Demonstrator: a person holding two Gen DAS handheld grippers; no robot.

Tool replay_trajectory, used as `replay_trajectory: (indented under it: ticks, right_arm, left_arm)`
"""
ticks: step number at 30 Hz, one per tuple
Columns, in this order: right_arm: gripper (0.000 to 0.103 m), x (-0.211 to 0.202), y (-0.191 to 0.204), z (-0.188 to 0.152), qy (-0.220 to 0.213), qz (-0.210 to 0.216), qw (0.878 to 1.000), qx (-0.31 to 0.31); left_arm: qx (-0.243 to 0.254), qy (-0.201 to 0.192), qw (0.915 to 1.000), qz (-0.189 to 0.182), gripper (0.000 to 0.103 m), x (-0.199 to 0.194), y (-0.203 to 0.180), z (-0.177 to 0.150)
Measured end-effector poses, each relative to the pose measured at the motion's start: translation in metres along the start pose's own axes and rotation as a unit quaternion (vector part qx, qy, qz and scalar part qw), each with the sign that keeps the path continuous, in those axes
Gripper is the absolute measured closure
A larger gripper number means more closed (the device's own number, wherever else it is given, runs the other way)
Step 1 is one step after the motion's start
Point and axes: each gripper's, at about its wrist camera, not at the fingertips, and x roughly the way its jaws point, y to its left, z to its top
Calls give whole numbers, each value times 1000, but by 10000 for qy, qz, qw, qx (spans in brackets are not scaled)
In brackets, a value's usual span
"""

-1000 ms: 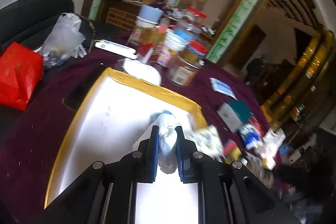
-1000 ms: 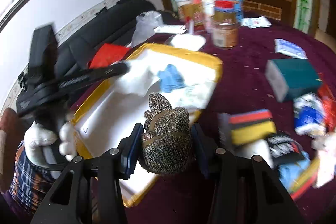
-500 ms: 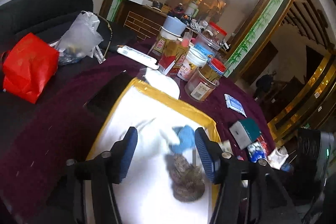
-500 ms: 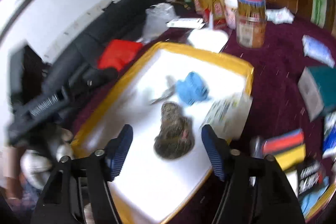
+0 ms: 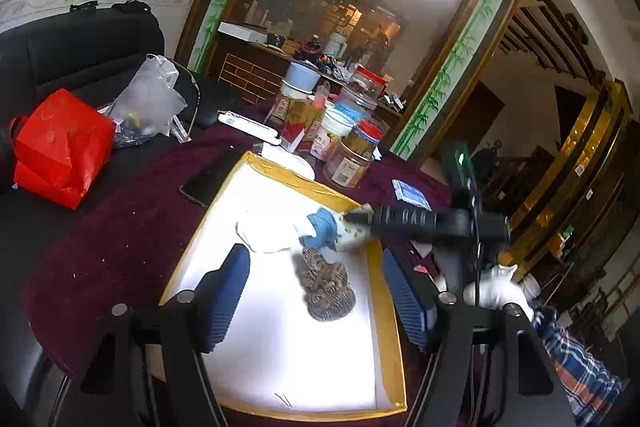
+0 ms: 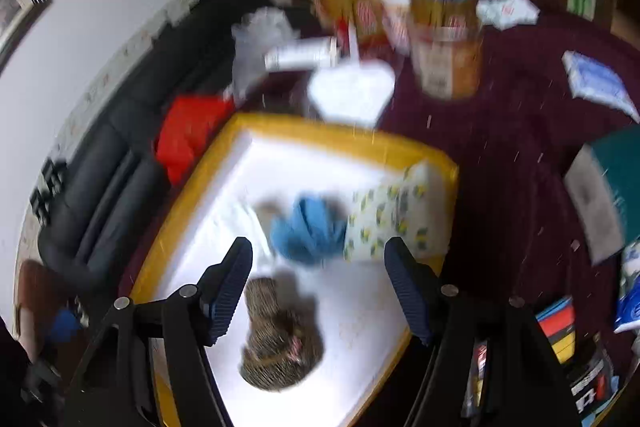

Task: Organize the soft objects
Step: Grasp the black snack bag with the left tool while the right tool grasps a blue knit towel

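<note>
A white tray with a yellow rim [image 5: 385, 311] [image 6: 340, 135] lies on the maroon tablecloth. On it are a white cloth [image 5: 266, 237], a blue cloth [image 5: 322, 229] [image 6: 308, 231], a patterned cloth [image 6: 394, 219] and a brown knitted glove [image 5: 326, 287] [image 6: 276, 343]. My left gripper [image 5: 316, 291] hangs above the tray's near half. Its jaws are opening, and the glove lies below and free of the pads. My right gripper [image 6: 318, 267] is open over the glove and the blue cloth and grips nothing. The right view is blurred.
Jars and tubs [image 5: 352, 155] crowd the table's far side, beside a white dish [image 6: 352, 91]. A dark phone [image 5: 208, 175], a red bag [image 5: 60, 147] and a clear plastic bag [image 5: 148, 99] lie left. A teal box [image 6: 612, 187] and packets lie right. A gloved hand [image 5: 496, 287] holds the right gripper.
The left gripper let go of the white cloth, opened and drew back. The right gripper released the knitted glove onto the tray and opened; the glove now lies loose.
</note>
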Motion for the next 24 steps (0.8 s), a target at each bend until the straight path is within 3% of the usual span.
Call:
replay_trajectory:
  ticks: [5, 9, 11, 14, 19, 24]
  right_arm:
    - [32, -76, -17, -18, -687, 57, 9976, 60]
    - [17, -145, -56, -61, -1428, -975, 9849, -35]
    - [17, -161, -82, -83, -1597, -1433, 9767, 20]
    - [17, -172, -127, -114, -1647, -1778, 9697, 296]
    - [17, -172, -195, -150, -1737, -1676, 9655, 977]
    - [17, -170, -232, -169, -1819, -1458, 9616, 1450]
  left_arm:
    - [149, 215, 9995, -177, 25, 8, -17, -8]
    - [368, 428, 9972, -488, 23, 21, -45, -17]
    - [550, 603, 9947, -628, 23, 33, -67, -24]
    - [774, 927, 9894, -808, 23, 52, -102, -37]
    - [1218, 1425, 9790, -797, 23, 95, -159, -63]
    - [2002, 1777, 9631, -283, 23, 148, -207, -90]
